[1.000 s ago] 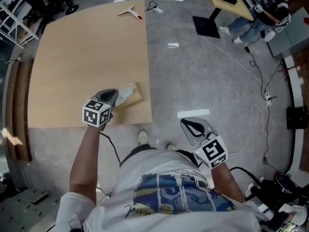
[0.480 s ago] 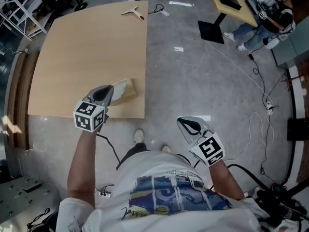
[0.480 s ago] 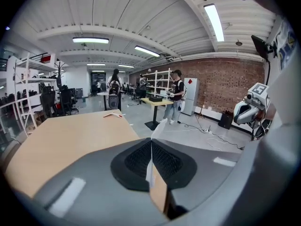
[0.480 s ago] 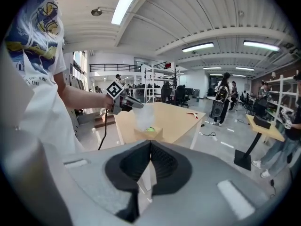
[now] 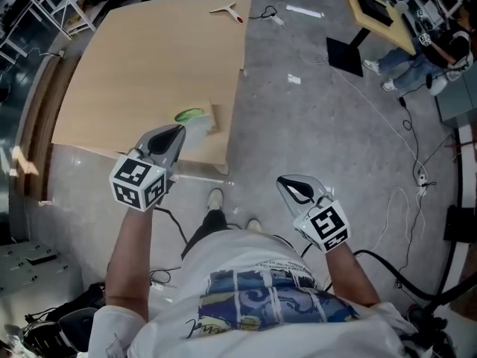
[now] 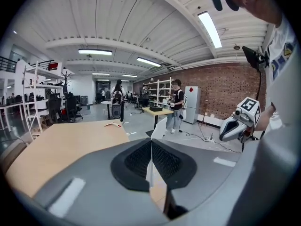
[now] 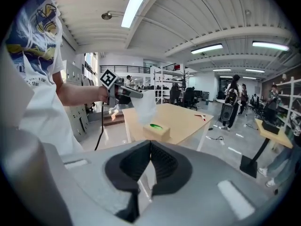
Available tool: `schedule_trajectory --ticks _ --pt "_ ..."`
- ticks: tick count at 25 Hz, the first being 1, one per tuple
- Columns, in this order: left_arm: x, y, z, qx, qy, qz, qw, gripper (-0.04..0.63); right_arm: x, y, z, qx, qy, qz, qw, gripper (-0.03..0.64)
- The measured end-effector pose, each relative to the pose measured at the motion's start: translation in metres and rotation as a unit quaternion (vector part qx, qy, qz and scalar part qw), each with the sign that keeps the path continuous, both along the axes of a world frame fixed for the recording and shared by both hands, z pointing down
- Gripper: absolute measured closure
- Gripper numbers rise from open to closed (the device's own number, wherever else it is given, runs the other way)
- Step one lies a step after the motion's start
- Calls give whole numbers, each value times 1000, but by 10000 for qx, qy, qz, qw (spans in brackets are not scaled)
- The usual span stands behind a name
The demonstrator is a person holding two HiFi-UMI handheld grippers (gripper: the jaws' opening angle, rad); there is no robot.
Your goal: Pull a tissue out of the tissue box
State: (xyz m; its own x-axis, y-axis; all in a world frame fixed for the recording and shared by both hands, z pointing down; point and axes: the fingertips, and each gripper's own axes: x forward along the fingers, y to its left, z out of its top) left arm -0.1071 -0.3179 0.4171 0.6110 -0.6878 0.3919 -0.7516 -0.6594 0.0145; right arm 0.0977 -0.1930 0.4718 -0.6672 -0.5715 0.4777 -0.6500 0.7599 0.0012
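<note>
1. Tissue point(image 7: 145, 108) is hanging in the air from the left hand-held gripper point(image 6: 151, 145), whose jaws are pressing together on its upper edge, so a thin white strip is showing between the pads.
2. In the right gripper view, the lower end of the tissue is hanging just above the tissue box point(image 7: 156, 131), near its green opening. I cannot tell whether the paper is touching the box.
3. The tissue box is standing on the light wooden bench point(image 5: 141, 58), close to the near corner.
4. The left hand-held gripper is hovering over this corner, above the box and pointing a little downward.
5. The right hand-held gripper point(image 7: 150, 142) is staying well apart from the bench, over the grey floor point(image 5: 320, 125) in front of the person's body. Its jaws are pressed together and nothing is lying between them.
6. A small hand tool point(image 5: 227, 10) with a red end is lying at the far edge of the bench.
7. Cables point(image 5: 373, 103) are running across the floor, and two people point(image 6: 177, 102) are standing by another table in the background.
</note>
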Motion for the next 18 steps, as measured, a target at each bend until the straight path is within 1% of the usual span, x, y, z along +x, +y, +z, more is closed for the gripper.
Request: schedule_trajectory --ticks 9,18 --pt "13 74 -35 285 86 -88 9995 589 1 30 -2 105 -73 -314 9994 614" --pt "39 140 -55 441 141 -71 9989 589 13 57 4 127 -92 -551 9984 614"
